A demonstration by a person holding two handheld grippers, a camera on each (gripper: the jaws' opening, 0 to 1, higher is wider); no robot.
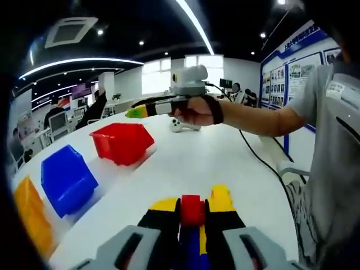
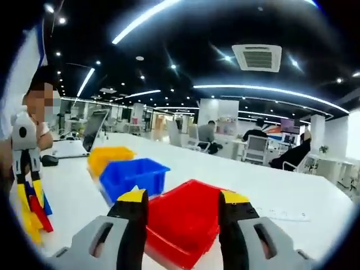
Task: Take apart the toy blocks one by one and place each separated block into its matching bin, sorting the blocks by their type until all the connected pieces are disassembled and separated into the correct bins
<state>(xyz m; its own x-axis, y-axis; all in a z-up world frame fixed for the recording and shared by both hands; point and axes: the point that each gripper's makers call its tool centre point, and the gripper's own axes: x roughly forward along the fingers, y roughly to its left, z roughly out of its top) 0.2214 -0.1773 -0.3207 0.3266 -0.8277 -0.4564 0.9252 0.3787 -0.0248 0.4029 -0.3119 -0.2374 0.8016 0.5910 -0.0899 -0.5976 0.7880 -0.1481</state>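
Observation:
My left gripper (image 1: 192, 201) is shut on a cluster of joined toy blocks (image 1: 192, 212); a red block sits on top between the jaws, with yellow and blue pieces below. In the right gripper view the left gripper (image 2: 29, 183) hangs at the far left with the blocks (image 2: 34, 212) beneath it. My right gripper (image 2: 184, 198) is open and holds nothing, just above the red bin (image 2: 185, 222). A hand holds this right gripper (image 1: 136, 111) behind the red bin (image 1: 121, 142). The blue bin (image 1: 67, 179) (image 2: 134, 175) and yellow bin (image 1: 31, 216) (image 2: 108, 156) follow in a row.
The bins stand on a white table (image 1: 185, 163). A small white device (image 1: 183, 125) and a black cable (image 1: 259, 163) lie on it near the person's arm. A laptop (image 2: 93, 132) and a mouse (image 2: 49, 160) sit at the far end. People sit at desks behind.

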